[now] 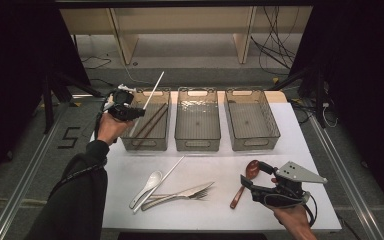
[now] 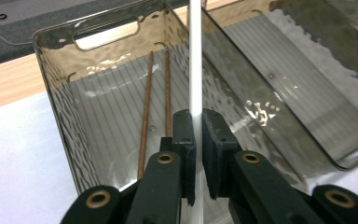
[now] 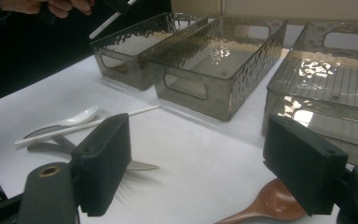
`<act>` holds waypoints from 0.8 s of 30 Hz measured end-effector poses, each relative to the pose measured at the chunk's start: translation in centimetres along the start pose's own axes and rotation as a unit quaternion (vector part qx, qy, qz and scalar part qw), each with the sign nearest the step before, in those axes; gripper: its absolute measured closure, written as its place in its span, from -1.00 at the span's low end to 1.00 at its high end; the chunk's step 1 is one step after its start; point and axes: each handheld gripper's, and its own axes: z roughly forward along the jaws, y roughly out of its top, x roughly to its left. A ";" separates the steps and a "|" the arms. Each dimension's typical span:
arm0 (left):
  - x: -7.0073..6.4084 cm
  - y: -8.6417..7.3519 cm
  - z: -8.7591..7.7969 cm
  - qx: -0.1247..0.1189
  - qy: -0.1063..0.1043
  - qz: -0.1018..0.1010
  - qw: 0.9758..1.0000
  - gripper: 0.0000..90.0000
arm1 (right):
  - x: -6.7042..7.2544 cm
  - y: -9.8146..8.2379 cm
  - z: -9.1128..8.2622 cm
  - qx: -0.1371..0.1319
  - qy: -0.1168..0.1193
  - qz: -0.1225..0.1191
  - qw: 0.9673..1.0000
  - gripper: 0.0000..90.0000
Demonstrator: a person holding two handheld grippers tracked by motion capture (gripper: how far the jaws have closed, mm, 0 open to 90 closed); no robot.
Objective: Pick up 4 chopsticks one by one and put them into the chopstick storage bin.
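White chopstick clamped over the left bin, right gripper idle and open.

I see a white table [image 1: 300, 145] on grey floor, three smoky bins at twelve o'clock; cutlery at six. My left gripper view reveals two brown chopsticks [image 2: 156, 98] lying inside the left bin [image 2: 56, 84]. My left gripper [image 1: 130, 111], at ten o'clock, pinches the white chopstick [image 1: 153, 91], tilted upward. My right gripper [image 1: 252, 180], at five o'clock, has jaws wide apart beside the wooden spoon [image 1: 250, 172].
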 end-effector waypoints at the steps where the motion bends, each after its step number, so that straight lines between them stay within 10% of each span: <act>1: 0.1 0.0 0.2 0.000 0.002 -0.002 1.000 0.86 | 0.0 0.0 0.0 0.000 0.000 0.000 1.000 -0.46; 24: 1.9 -0.8 2.3 0.007 0.029 -0.012 0.999 0.86 | -0.1 0.0 0.0 0.002 0.000 0.002 1.000 -0.46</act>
